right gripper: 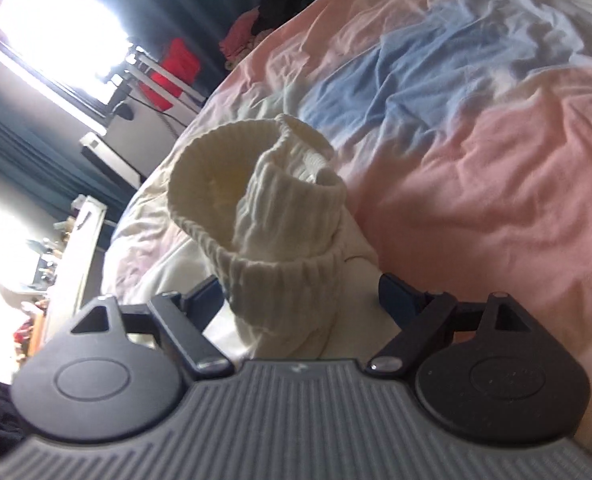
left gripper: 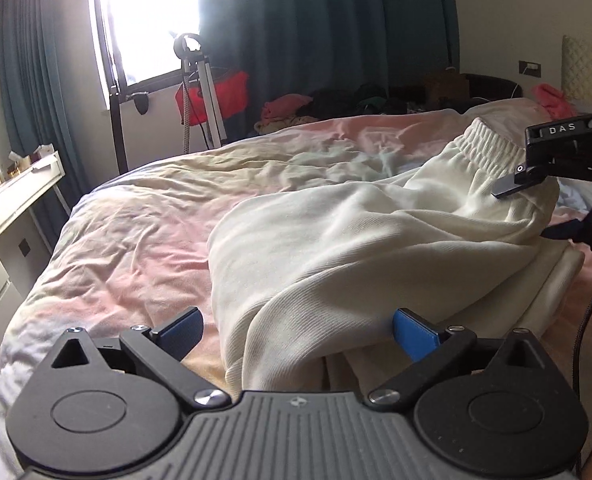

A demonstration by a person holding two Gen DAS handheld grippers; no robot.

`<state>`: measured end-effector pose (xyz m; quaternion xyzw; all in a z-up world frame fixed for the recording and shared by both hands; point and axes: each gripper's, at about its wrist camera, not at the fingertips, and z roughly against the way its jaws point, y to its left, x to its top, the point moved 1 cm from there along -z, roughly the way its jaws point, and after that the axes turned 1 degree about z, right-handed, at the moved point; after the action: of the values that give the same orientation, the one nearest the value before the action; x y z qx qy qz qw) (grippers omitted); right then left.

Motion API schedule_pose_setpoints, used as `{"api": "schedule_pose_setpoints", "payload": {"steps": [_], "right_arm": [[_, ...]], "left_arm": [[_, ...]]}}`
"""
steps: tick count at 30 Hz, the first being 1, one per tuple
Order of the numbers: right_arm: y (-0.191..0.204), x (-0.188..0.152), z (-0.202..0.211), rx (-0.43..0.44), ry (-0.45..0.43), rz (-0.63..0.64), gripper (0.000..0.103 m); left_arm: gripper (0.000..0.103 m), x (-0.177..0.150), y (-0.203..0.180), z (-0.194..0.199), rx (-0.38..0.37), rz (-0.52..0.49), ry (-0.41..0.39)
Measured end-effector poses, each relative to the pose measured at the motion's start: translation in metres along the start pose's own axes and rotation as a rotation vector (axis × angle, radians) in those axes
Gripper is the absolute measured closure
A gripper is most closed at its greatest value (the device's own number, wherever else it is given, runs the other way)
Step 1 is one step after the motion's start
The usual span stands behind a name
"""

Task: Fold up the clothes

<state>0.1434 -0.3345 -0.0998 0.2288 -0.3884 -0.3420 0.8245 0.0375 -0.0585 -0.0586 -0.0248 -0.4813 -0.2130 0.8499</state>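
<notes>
The cream trousers (left gripper: 335,248) lie crumpled on the bed (left gripper: 136,220), which carries a pink, blue and cream cover. In the left wrist view the trousers fill the area from centre to 3 o'clock, with the ribbed waistband (left gripper: 483,152) at about 2 o'clock.

Left gripper (left gripper: 296,334): its fingers are spread wide. A fold of the trousers lies between them, but the blue pads (left gripper: 415,334) do not press on it. Nothing is held.

Right gripper (right gripper: 299,300): it sits at the waistband end. In its own view the waistband (right gripper: 256,200) stands up as an open ring directly ahead, at 12 o'clock. The fingers straddle the cloth below the ring. Gaps show on both sides, so the cloth is not yet pinched.

Step in hand, as judged: taking hold of the garment at two points to spread it flat. No fold appears finished.

Next move, as judged:
1. Close the right gripper on both layers of the waistband, not one.
2. Close the left gripper on the near fold.
3. Draw the two grips apart to remove slack.

Containers: no basket, box or drawer is open to view. A heap of other clothes (left gripper: 296,108) lies loose beyond the bed at 12 o'clock, below the dark curtain (left gripper: 315,40).
</notes>
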Motion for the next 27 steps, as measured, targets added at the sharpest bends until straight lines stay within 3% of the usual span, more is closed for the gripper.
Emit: {"api": "schedule_pose_setpoints", "payload": {"steps": [1,5,8,12,16,18,20,22,25,27], "right_arm": [[0.000,-0.001,0.000,0.011,-0.018,-0.004,0.046],[0.009,0.001,0.014,0.050,-0.085,0.035,0.068],[0.006,0.010,0.027,0.121,-0.134,-0.003,0.070],[-0.015,0.022,0.017,0.095,-0.018,-0.083,0.069],[-0.033,0.032,0.000,0.085,0.115,-0.128,0.064],[-0.033,0.036,-0.003,0.090,0.153,-0.083,0.060],[-0.034,0.037,-0.006,0.085,0.184,-0.047,0.040],[-0.041,0.033,-0.009,0.064,0.213,-0.062,0.022],[-0.052,0.026,-0.023,0.115,0.295,-0.152,0.021],[-0.050,0.022,-0.030,0.125,0.324,-0.145,0.021]], "left_arm": [[0.001,0.000,0.000,-0.001,0.002,-0.010,-0.013],[0.001,0.003,0.010,-0.008,-0.077,0.074,-0.043],[0.001,0.005,0.019,-0.005,-0.134,0.171,-0.053],[0.001,0.006,0.029,-0.007,-0.152,0.229,-0.044],[0.001,0.008,0.047,-0.012,-0.163,0.330,-0.012],[0.000,0.006,0.062,-0.017,-0.221,0.430,0.014],[0.000,0.002,0.078,-0.027,-0.323,0.554,0.055],[0.000,-0.003,0.092,-0.039,-0.367,0.656,0.092],[0.000,-0.012,0.107,-0.059,-0.366,0.760,0.142],[0.000,-0.019,0.114,-0.075,-0.372,0.817,0.192]]}}
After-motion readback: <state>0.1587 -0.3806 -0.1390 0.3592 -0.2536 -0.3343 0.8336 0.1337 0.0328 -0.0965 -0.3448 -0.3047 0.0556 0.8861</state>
